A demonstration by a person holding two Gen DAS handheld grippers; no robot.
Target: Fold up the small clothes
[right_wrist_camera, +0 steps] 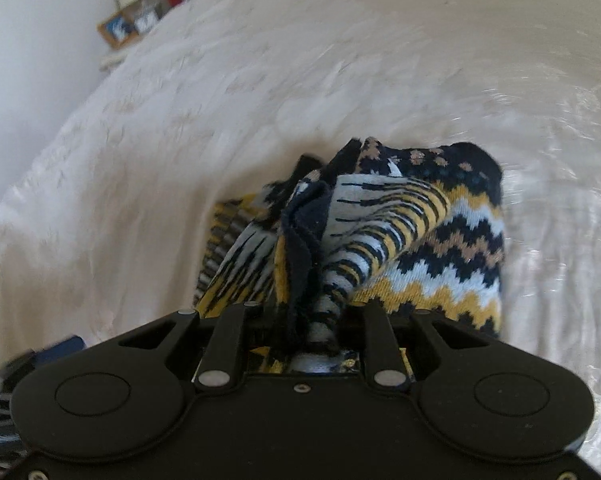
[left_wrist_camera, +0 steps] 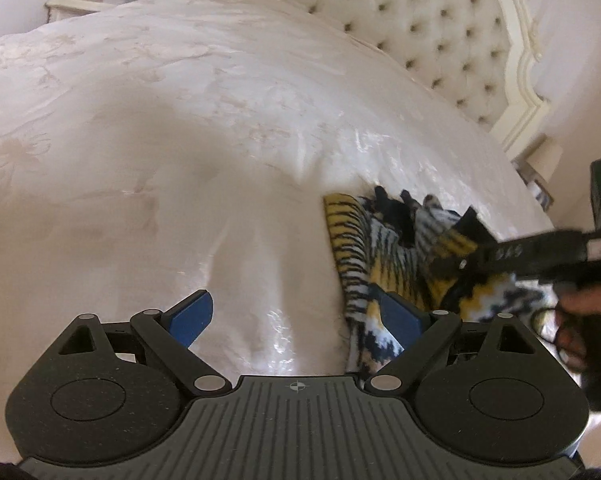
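A small knitted garment (left_wrist_camera: 384, 256) in yellow, black and white zigzag stripes lies bunched on the white bedspread (left_wrist_camera: 180, 140), at the right of the left wrist view. My left gripper (left_wrist_camera: 296, 312) is open, its blue pads (left_wrist_camera: 192, 316) wide apart; the right pad touches the garment's near edge. My right gripper (right_wrist_camera: 308, 320) is shut on a gathered fold of the garment (right_wrist_camera: 420, 240), which spreads ahead of it. It also shows in the left wrist view (left_wrist_camera: 540, 248), reaching in from the right.
A tufted cream headboard (left_wrist_camera: 440, 40) stands at the back right. A nightstand (left_wrist_camera: 80, 4) with a photo frame, a clock and a red item stands at the far left. The bedspread (right_wrist_camera: 260, 80) stretches wide to the left.
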